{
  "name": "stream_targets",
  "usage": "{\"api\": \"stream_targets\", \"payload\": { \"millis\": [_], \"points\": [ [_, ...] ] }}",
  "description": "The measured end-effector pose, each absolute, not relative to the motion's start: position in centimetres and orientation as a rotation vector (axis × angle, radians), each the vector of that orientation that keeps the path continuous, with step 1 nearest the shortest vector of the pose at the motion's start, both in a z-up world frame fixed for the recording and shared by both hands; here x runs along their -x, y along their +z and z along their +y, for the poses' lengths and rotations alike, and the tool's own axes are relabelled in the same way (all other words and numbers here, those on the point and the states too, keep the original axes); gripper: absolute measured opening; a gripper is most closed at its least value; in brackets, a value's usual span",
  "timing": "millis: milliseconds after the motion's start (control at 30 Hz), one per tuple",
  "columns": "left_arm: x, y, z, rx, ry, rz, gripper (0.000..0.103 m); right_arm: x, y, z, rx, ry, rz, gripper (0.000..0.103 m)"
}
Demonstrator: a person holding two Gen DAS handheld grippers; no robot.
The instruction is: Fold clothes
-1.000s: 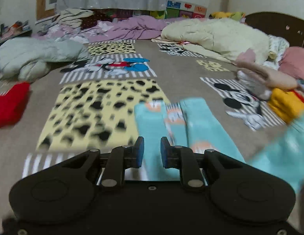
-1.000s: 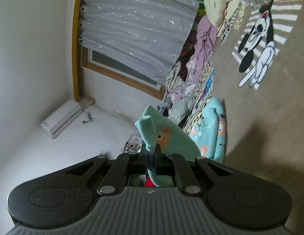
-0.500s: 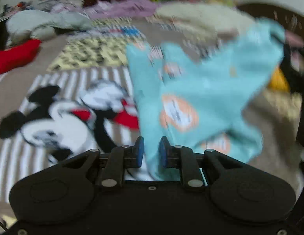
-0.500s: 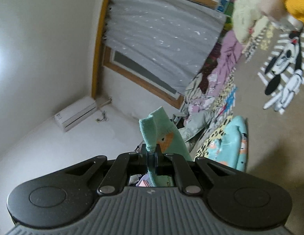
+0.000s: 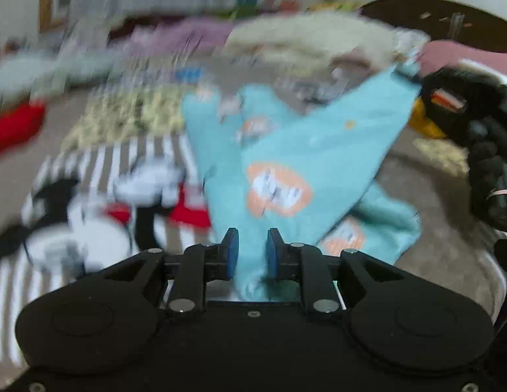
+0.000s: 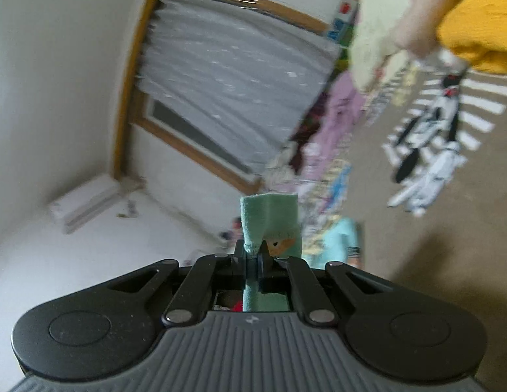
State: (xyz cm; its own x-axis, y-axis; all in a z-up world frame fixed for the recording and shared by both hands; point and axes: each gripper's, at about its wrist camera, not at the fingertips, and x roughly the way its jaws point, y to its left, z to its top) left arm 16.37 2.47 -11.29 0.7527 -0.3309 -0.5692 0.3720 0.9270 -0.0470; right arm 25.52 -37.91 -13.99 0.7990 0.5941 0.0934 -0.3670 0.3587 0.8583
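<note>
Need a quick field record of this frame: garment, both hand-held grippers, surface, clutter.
garment: light blue pants with orange patches, waist end lifted, legs trailing on the bed
left hand-held gripper: jaws opening, blue cloth between the pads
right hand-held gripper: shut on a fold of the pants, holding it up
surface: cartoon-print bedspread
clutter: red garment far left; yellow garment and cream blanket toward the headboard
image quality: left view motion-blurred
</note>
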Motion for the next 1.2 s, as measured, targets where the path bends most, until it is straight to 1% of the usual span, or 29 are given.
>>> {"api": "stream_targets", "payload": {
  "millis": [33, 67, 100, 200, 300, 333, 367, 400, 433, 533, 600, 733, 867, 1200],
  "points": [
    [-16.1, -11.0, 2.4, -0.083, -0.407, 0.578, 0.030, -25.4, -14.1, -38.0, -1.034, 0.608, 0.260, 0.008],
    [-15.9, -10.7, 2.2, -0.095, -0.429, 0.552, 0.034, -25.4, -14.2, -38.1, -1.034, 0.589, 0.271, 0.008],
    [-15.8, -10.9, 1.8, -0.113, -0.454, 0.549, 0.041, -25.3, -14.1, -38.1, -1.028, 0.571, 0.281, 0.008],
    [-15.2, -11.6, -0.2, -0.232, -0.505, 0.535, 0.042, -25.2, -13.7, -37.8, -1.027, 0.521, 0.315, 0.008],
    [-14.6, -12.4, -2.0, -0.383, -0.503, 0.485, 0.042, -25.1, -13.0, -37.1, -1.000, 0.472, 0.350, 0.008],
    [-14.5, -12.8, -2.5, -0.428, -0.499, 0.468, 0.041, -25.0, -12.7, -36.8, -0.991, 0.454, 0.365, 0.008],
    [-14.6, -13.0, -2.6, -0.444, -0.493, 0.460, 0.037, -25.0, -12.4, -36.5, -0.981, 0.437, 0.377, 0.008],
    [-14.7, -13.2, -2.8, -0.454, -0.487, 0.459, 0.028, -25.0, -12.0, -36.2, -0.970, 0.424, 0.387, 0.008],
    [-14.9, -13.4, -2.8, -0.459, -0.484, 0.463, 0.016, -25.1, -11.4, -35.8, -0.954, 0.410, 0.400, 0.008],
    [-15.4, -13.0, -1.9, -0.382, -0.494, 0.484, 0.009, -25.5, -9.4, -34.6, -0.886, 0.373, 0.429, 0.008],
    [-15.6, -12.3, -0.7, -0.291, -0.512, 0.495, 0.007, -26.3, -7.8, -33.4, -0.834, 0.352, 0.450, 0.008],
    [-16.4, -11.1, 2.3, -0.070, -0.532, 0.527, 0.006, -28.7, -4.9, -30.2, -0.726, 0.309, 0.503, 0.008],
    [-17.4, -11.2, 4.7, 0.116, -0.536, 0.576, 0.006, -31.7, -3.1, -26.2, -0.619, 0.294, 0.561, 0.008],
    [-18.3, -12.2, 5.9, 0.379, -0.572, 0.701, 0.006, -36.5, -2.6, -16.2, -0.380, 0.306, 0.695, 0.008]
  ]
}}
